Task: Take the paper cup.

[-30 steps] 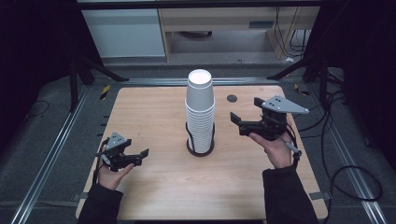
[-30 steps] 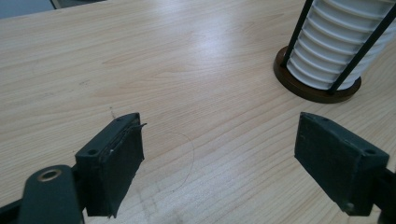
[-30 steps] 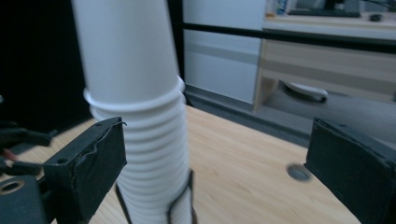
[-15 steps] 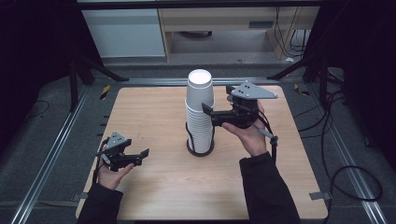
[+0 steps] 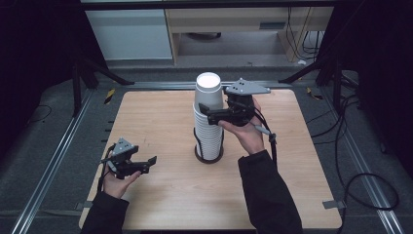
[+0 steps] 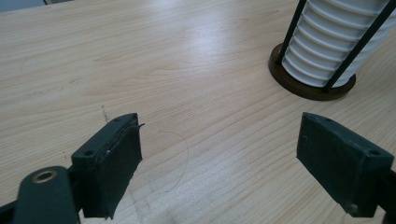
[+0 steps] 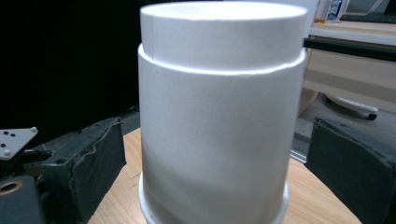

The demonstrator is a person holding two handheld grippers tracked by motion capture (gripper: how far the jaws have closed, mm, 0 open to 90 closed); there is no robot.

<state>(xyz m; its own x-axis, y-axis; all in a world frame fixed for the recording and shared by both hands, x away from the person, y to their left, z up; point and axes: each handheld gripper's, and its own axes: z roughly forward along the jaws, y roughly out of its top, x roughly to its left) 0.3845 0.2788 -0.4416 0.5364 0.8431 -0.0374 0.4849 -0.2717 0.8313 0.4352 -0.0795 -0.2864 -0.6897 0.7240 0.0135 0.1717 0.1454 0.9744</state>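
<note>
Right tool (image 5: pixel 213 115) is being held with its jaws spread on either side of the topmost white paper cup (image 7: pixel 219 116), not yet closed on it; the grip and the lifting off are judged as left to do. One tall stack of white ribbed paper cups (image 5: pixel 208 129) is being kept in one dark round wire holder (image 6: pixel 308 86) just before this tool. Left tool (image 5: pixel 146 165), open and empty, is being rested low over the wooden bench (image 5: pixel 160 122), well apart from the stack.

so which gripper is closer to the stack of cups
Right. The right gripper is at the upper part of the stack of cups, its open jaws on either side of the top cup. The left gripper rests open, well off to the stack's left, near the table's front.
</note>
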